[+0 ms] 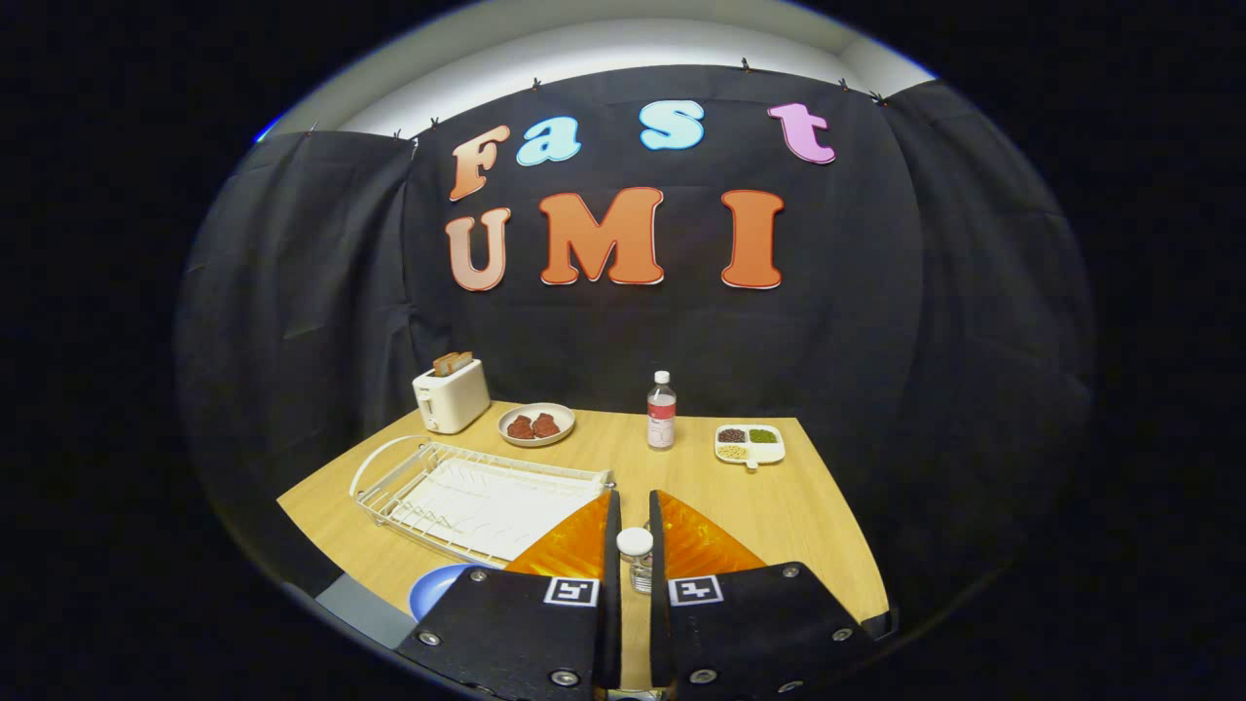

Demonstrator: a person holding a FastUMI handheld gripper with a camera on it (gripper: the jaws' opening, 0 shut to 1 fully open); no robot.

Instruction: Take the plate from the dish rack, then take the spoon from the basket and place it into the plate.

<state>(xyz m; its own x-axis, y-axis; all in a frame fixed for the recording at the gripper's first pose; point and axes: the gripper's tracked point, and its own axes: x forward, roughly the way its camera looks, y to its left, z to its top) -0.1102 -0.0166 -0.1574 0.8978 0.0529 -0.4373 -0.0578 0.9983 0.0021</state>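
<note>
I am holding the gripper (634, 531) above the table (779, 506), its fingers nearly together and clamping nothing; a small capped jar (637, 557) shows in the gap. The dish rack (467, 487) stands empty; the blue plate (438, 587) lies beside it. I cannot see the spoon, so I am judging that the next step is locating the basket.

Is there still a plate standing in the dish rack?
No: the dish rack shows bare wires, while a blue plate lies on the table beside the nearly closed claw.
</note>
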